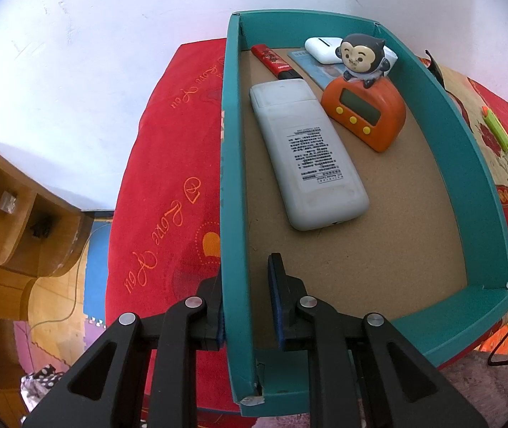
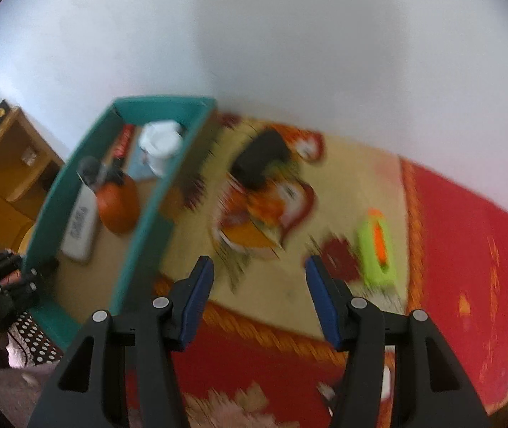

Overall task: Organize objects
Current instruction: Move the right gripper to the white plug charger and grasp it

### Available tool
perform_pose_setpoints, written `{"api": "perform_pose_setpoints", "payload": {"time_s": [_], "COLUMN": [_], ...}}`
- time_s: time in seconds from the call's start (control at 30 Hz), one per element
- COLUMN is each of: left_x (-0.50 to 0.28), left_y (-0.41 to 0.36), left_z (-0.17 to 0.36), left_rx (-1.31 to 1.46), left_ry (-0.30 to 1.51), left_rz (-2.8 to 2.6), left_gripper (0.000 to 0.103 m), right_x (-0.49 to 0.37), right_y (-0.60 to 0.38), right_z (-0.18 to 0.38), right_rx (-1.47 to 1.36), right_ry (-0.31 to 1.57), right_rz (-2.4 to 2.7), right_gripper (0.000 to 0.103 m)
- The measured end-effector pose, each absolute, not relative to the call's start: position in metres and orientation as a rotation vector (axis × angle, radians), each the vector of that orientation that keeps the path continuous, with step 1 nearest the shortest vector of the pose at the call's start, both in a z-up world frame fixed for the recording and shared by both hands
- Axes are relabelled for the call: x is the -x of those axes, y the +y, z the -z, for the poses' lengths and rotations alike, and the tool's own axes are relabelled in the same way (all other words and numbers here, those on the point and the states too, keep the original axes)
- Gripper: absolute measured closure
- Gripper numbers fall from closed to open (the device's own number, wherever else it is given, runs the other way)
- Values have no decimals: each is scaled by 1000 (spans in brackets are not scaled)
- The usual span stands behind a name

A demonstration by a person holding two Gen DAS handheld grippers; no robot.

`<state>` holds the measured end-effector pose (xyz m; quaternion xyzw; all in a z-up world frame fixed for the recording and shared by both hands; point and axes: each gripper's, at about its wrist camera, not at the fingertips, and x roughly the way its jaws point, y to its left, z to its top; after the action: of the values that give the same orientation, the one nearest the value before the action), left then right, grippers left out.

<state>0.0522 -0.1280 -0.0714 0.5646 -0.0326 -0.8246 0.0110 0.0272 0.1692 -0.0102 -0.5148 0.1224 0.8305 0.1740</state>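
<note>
At the teal box's [image 1: 232, 178] left wall, the left gripper [image 1: 247, 306] clamps it steady; the right gripper [image 2: 259, 299], empty and parted, probably heads for the green utility knife [image 2: 377, 249].

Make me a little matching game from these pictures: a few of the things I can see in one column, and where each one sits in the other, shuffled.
Things:
1. white remote
2. monkey figure
3. green cutter
4. left gripper

Places:
A. on top of the orange timer
B. clamped on the near left wall of the teal box
C. face down on the box floor, near its left wall
D. outside the box, on the patterned cloth

Pairs: 1-C, 2-A, 3-D, 4-B
</note>
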Motion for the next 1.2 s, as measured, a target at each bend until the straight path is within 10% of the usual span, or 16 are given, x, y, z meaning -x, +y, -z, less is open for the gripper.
{"api": "perform_pose_setpoints", "payload": {"time_s": [1.2], "left_x": [-46], "left_y": [-136], "left_z": [74], "left_rx": [-1768], "left_ry": [-94], "left_rz": [2581], "left_gripper": [84], "right_x": [-140], "right_y": [222], "right_z": [69], "right_rx": [1478], "right_ry": [621], "right_rz": [-2044], "right_gripper": [49]}}
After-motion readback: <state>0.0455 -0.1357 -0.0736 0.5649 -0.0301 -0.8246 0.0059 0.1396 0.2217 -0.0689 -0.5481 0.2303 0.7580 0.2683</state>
